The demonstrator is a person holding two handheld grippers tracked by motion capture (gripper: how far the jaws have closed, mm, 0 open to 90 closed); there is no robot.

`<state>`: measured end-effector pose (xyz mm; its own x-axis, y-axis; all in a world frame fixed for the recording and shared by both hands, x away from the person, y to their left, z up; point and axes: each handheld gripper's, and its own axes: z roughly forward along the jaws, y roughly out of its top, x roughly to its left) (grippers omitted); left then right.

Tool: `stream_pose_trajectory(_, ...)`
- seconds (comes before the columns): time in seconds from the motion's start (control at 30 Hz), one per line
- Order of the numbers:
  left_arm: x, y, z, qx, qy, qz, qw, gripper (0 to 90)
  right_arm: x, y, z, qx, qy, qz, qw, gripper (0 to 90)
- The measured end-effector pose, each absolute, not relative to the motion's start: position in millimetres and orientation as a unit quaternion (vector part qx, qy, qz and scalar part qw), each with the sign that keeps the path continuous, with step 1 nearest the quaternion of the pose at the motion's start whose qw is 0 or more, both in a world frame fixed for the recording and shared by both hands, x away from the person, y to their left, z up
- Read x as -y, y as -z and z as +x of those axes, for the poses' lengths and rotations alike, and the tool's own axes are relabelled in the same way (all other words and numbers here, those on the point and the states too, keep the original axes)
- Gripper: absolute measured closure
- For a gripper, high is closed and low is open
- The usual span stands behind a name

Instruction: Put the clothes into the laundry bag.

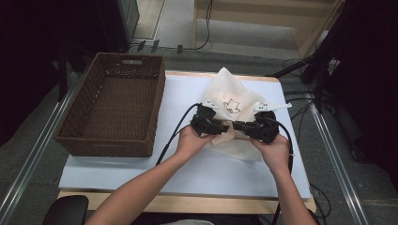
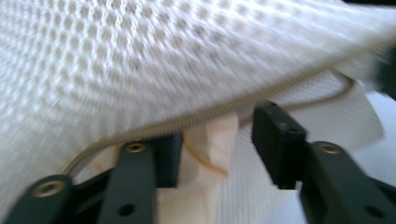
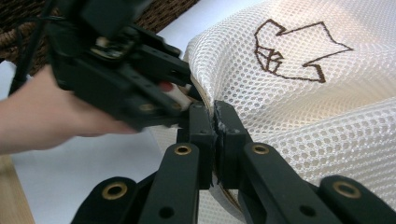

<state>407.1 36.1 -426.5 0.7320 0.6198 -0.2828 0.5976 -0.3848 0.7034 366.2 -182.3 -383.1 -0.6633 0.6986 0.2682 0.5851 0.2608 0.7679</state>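
Note:
A cream mesh bag [image 1: 231, 93] with a brown outline emblem [image 3: 292, 46] lies bunched on the white table cover, part of it lifted between both hands. My right gripper [image 1: 240, 126] [image 3: 216, 126] is shut on the bag's edge beside its zipper. My left gripper [image 1: 223, 127] [image 2: 217, 144] faces it from the left and stands open. A fold of cream fabric and the zipper [image 2: 187, 120] lie in the gap, and the pads do not press on them. In the right gripper view, the left gripper [image 3: 187, 81] sits close against the bag's rim.
A brown wicker basket [image 1: 112, 146] stands at the left of the table, overhanging the white cover [image 1: 197, 173]. Black cables trail from both grippers toward the person. The wooden table edge runs along the front. Stands and cables crowd the floor at the right.

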Motion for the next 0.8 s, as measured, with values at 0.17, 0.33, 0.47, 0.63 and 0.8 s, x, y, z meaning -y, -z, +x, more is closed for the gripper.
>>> stream_pose_trajectory(0.17,-52,414,392,-0.345,-0.03,0.834,0.43,40.9,183,383,367,-0.791,-0.454,0.406,0.064,88.6)
stream_pose_trajectory(0.33,-68,406,381,-0.338,-0.033,0.834,0.434,38.3,183,383,367,-0.79,-0.454,0.406,0.064,88.6)
stream_pose_trajectory(0.47,-74,413,374,-0.343,-0.016,0.834,0.432,48.2,182,383,367,-0.791,-0.453,0.407,0.065,88.5)
stream_pose_trajectory(0.63,-67,434,370,-0.342,-0.004,0.843,0.416,62.5,182,383,367,-0.788,-0.454,0.41,0.065,88.5)
stream_pose_trajectory(0.8,-55,452,367,-0.34,-0.015,0.849,0.404,74.5,183,383,368,-0.787,-0.455,0.411,0.065,88.5)
